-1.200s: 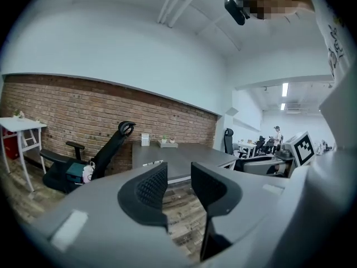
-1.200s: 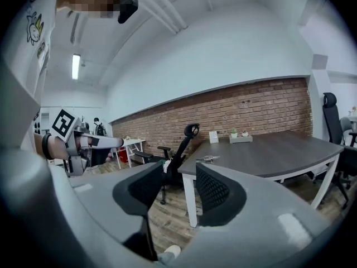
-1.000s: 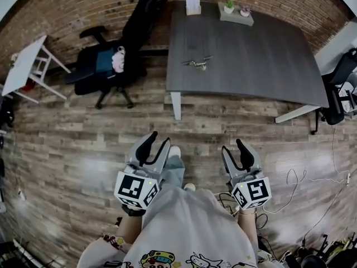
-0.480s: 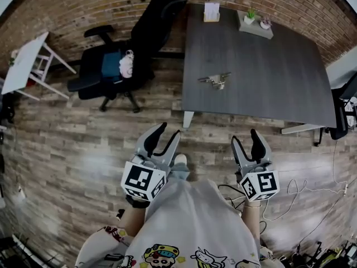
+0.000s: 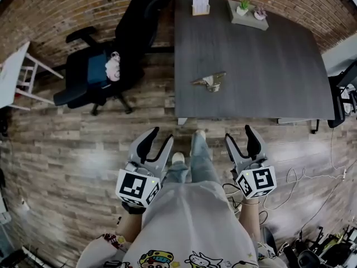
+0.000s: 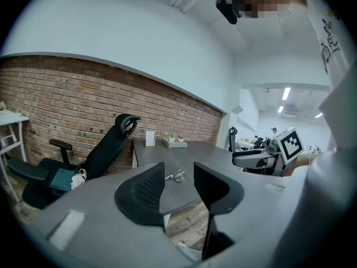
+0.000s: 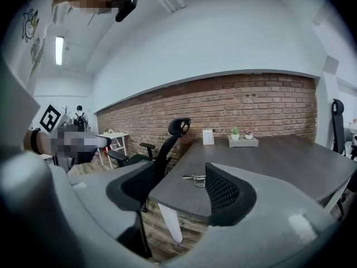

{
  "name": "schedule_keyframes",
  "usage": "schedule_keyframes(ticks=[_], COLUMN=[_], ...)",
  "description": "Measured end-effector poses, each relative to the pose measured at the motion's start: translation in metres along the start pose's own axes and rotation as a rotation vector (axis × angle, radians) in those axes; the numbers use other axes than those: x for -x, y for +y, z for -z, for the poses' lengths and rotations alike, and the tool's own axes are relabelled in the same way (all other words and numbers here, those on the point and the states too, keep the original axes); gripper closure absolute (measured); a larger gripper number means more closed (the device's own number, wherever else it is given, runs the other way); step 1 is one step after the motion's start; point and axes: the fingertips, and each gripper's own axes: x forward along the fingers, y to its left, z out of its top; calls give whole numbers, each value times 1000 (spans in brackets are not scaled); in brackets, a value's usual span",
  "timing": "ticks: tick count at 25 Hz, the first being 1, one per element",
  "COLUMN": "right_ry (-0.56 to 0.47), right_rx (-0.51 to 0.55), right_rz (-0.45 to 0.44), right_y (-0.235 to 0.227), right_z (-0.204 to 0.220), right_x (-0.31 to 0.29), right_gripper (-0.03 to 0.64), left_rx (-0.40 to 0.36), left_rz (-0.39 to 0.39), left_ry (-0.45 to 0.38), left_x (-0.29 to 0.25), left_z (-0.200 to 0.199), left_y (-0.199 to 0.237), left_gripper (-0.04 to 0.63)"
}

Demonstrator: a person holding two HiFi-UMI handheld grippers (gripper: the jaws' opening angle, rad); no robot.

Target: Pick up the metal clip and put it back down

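Metal clip (image 5: 208, 81) — beyond just-opened, empty left claw (image 5: 160, 137)

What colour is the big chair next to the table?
Black. The chair shows best in the head view.

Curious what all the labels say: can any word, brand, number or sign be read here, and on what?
None readable.
White card on table: too small.
Left marker cube, right marker cube: square patterns, no letters.
Shirt: cartoon print, no legible words.
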Motion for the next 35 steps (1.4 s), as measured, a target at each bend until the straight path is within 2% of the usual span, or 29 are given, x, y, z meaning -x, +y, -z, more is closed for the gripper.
schedule_keyframes(ticks=[7,20,28,35], right_ry=[16,-3,-13,-10], right_rx=[1,48,62,63], right_rz=[-24,-152,-214,-226], right_y=[-35,-114,-138,-133], right_z=[-9,-68,-86,-95], right_x=[-44,-143,-176,-191], right_gripper=[327,313,312,310], left_rx=[7,-17,-30,-30], left_rz=[-19,-74,-142,-137], left_ry=[1,-51,-66,-69], left_x=[-49,-177,-205,-213], left_z=[-11,-79,-101,-106], left_y=[18,39,50,60], left_gripper=[425,413,410,409])
